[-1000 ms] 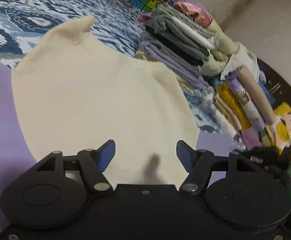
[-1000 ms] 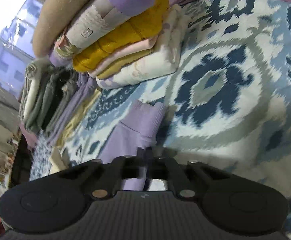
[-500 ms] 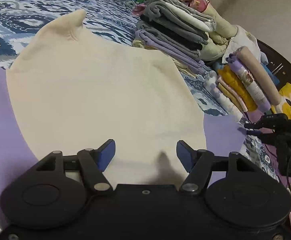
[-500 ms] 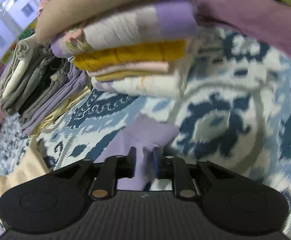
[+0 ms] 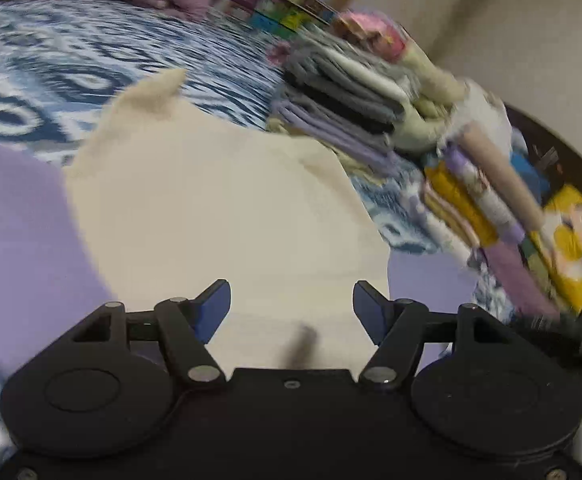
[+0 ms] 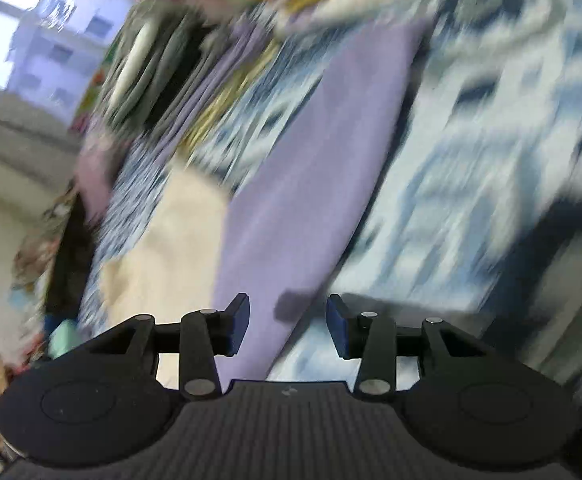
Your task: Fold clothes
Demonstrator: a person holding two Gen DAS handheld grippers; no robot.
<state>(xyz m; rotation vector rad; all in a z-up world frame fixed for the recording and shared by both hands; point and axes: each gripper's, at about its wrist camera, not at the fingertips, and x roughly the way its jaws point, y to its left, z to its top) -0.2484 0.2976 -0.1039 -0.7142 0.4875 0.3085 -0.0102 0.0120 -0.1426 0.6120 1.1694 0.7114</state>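
Lilac garment (image 5: pixel 15 240): spread on the blue-patterned bedspread (image 5: pixel 71 80), under the cream one; its sleeve (image 6: pixel 315 184) runs between the right fingers, untouched
Cream garment (image 5: pixel 219 208): flat atop the lilac (neckline away)
Left gripper (image 5: pixel 291 304): jaws apart, empty, above the cream hem
Folded stacks (image 5: pixel 351 108): right of the cream garment
Right gripper (image 6: pixel 287 322): jaws apart; view blurred

A home bedroom is showing here: a blue-and-white patterned bedspread (image 5: pixel 103 68) is covering the bed, and stacks of folded clothes (image 5: pixel 343 108) are sitting along its far side. A cream garment (image 5: pixel 219 208) is lying flat over lavender cloth (image 6: pixel 315 176). A window (image 6: pixel 15 20) is letting in daylight and showing buildings outside. Both views are blurring.
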